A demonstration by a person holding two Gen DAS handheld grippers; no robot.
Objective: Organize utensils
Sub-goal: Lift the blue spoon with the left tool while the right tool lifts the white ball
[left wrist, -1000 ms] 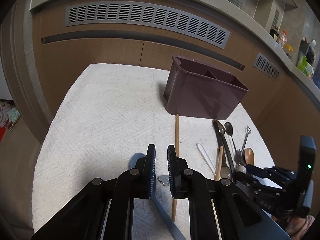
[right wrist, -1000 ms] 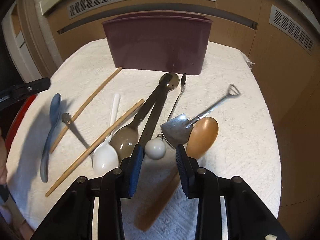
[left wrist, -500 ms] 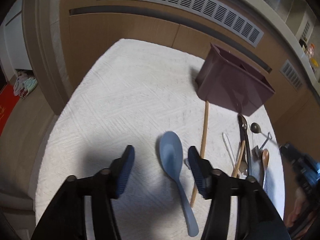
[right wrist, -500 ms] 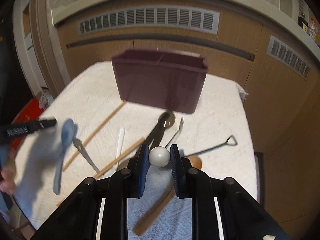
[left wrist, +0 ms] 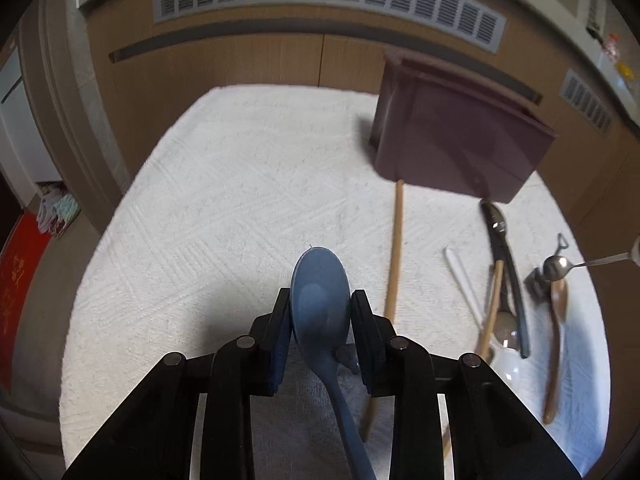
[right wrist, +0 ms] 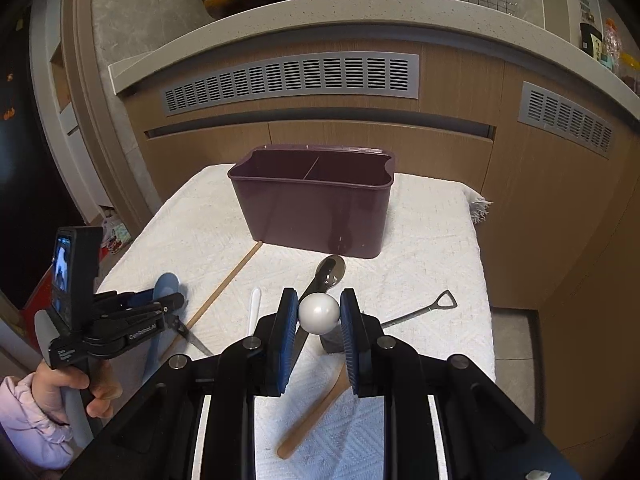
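Observation:
A blue spoon point(left wrist: 320, 304) lies on the white cloth point(left wrist: 224, 208), its bowl between the pads of my left gripper point(left wrist: 320, 296). Those jaws are closing, and both pads touch the bowl's edges. My right gripper point(right wrist: 319, 300) is shut on the white ball point(right wrist: 319, 313) at the end of a small metal spoon point(left wrist: 556, 266). It holds that spoon up off the cloth, in front of the maroon two-compartment caddy point(right wrist: 312, 216). The right wrist view shows the left gripper point(right wrist: 160, 304) low at the cloth's left edge, held by a hand point(right wrist: 80, 392).
On the cloth lie a wooden chopstick point(right wrist: 224, 288), a white spoon point(right wrist: 254, 308), a dark ladle point(right wrist: 330, 270), a shovel-shaped spoon point(right wrist: 420, 312) and a wooden spoon point(right wrist: 316, 412). Wooden cabinets point(right wrist: 360, 140) stand close behind the caddy.
My left gripper opened wide, came down around the blue spoon's bowl and closed in on it. My right gripper shut on the white ball and rose with it.

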